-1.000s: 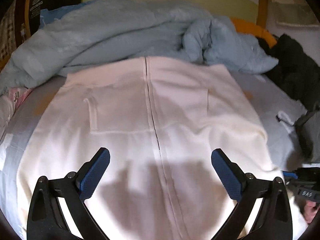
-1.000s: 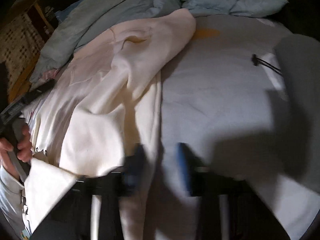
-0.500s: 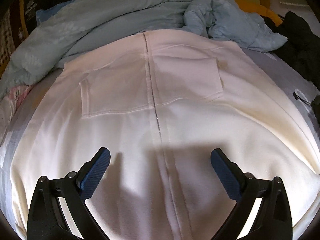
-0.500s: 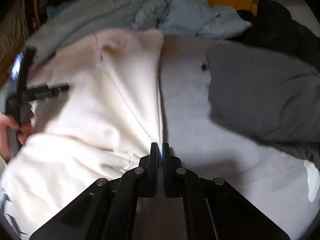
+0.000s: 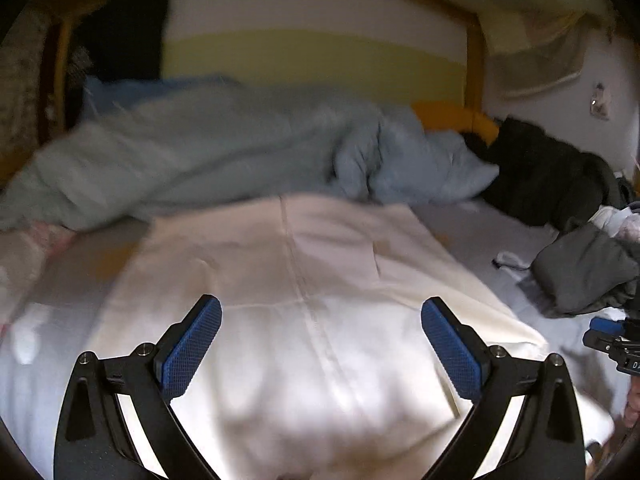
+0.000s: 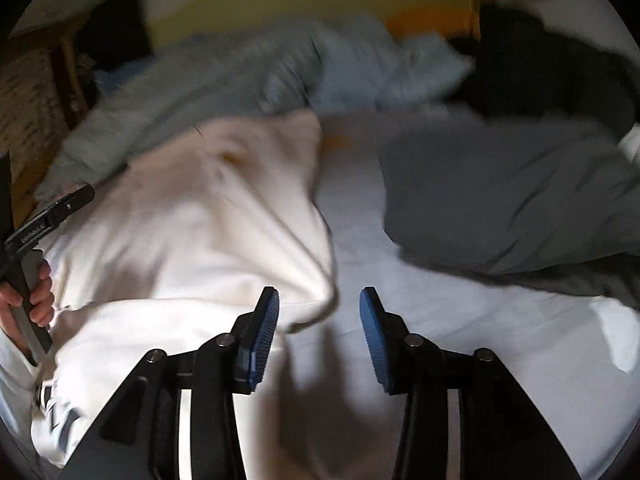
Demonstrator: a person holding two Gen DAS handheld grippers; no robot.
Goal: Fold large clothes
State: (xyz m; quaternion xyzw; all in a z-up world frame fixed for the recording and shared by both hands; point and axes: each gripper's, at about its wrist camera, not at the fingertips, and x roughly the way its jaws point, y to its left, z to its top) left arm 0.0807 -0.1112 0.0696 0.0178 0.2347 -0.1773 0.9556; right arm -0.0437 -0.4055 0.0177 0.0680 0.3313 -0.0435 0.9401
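Observation:
A large cream zip-up garment [image 5: 304, 320] lies spread on the bed, zipper running down its middle. My left gripper [image 5: 320, 344] is open and empty above its near part, fingers either side of the zipper. In the right wrist view the same garment [image 6: 192, 240] lies at the left with its right edge rumpled. My right gripper [image 6: 318, 332] is open and empty just above that edge, its left fingertip [image 6: 262, 336] over the cloth. The right gripper also shows at the left wrist view's right edge [image 5: 612, 344].
A light blue duvet [image 5: 224, 152] is heaped at the back of the bed. A grey garment [image 6: 512, 200] and a black one [image 6: 540, 68] lie at the right. White sheet [image 6: 460, 304] shows between the cream and grey garments. A yellow headboard [image 5: 312, 56] stands behind.
My right gripper, shut half a second ago, has opened. Both cameras have pulled back and tilted up, so more of the headboard and duvet show. The left gripper stays open.

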